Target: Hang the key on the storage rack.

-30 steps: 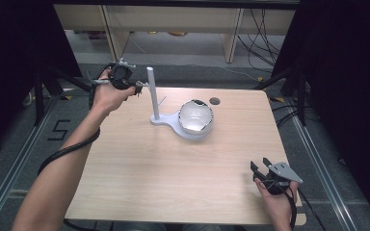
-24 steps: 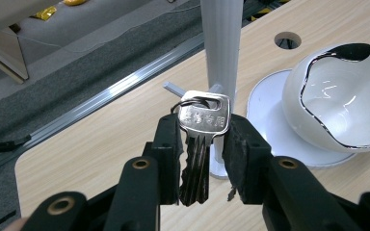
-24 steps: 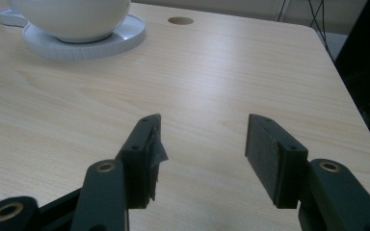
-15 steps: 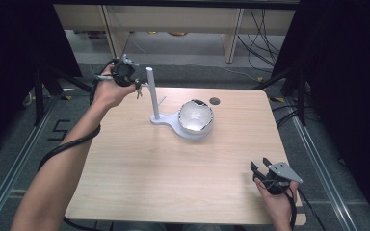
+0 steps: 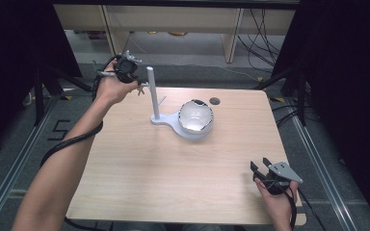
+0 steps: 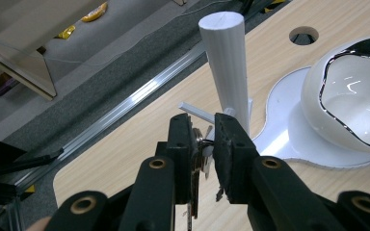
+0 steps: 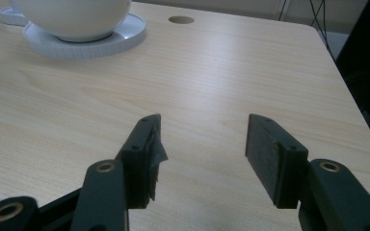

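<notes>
A white stand with an upright post (image 5: 152,94) (image 6: 226,62) and thin side pegs (image 6: 197,111) rises from a flat base (image 5: 171,121) at the table's far middle. A glossy white bowl (image 5: 196,117) (image 6: 351,106) rests on that base. My left gripper (image 5: 137,86) (image 6: 206,126) is right beside the post at peg height. Its jaws have just been closing and are shut on a small bunch of metal keys (image 6: 200,159). My right gripper (image 5: 260,164) (image 7: 202,130) rests open near the table's front right corner, with nothing between its pads.
A round cable hole (image 5: 215,101) (image 7: 181,19) sits in the wooden tabletop (image 5: 164,168) behind the bowl. Shelving and loose cables lie beyond the far edge. Dark frame legs stand at both sides of the table.
The left hand has shifted slightly beside the post. The right hand has stayed where it was.
</notes>
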### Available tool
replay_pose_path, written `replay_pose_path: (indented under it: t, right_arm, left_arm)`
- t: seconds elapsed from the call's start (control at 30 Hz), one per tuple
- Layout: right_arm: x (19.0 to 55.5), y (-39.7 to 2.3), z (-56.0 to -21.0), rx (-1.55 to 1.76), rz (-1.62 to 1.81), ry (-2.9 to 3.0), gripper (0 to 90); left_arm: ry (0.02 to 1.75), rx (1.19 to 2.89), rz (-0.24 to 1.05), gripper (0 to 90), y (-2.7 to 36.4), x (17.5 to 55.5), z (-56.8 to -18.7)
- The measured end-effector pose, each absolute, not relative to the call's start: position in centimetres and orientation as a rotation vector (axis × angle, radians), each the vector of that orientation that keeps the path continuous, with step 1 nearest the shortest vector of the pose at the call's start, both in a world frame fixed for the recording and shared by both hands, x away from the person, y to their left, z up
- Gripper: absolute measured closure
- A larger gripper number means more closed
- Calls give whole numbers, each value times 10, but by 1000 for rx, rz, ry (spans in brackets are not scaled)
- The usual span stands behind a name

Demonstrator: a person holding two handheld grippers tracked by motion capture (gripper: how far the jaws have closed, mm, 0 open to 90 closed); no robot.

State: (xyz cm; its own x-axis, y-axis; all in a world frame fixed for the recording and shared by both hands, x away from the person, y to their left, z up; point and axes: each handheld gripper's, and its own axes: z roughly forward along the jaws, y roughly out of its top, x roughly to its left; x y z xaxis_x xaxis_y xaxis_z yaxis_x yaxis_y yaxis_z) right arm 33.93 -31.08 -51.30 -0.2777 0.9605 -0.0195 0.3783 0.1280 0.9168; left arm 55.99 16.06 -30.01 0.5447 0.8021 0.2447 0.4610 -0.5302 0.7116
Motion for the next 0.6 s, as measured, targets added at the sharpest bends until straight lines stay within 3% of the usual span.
replay_pose_path:
  t: [0.6]
  right_arm:
    - [339,-311,-513,1323,1144,1750,476]
  left_arm:
    - [1035,2122,725,732,161,564,-299]
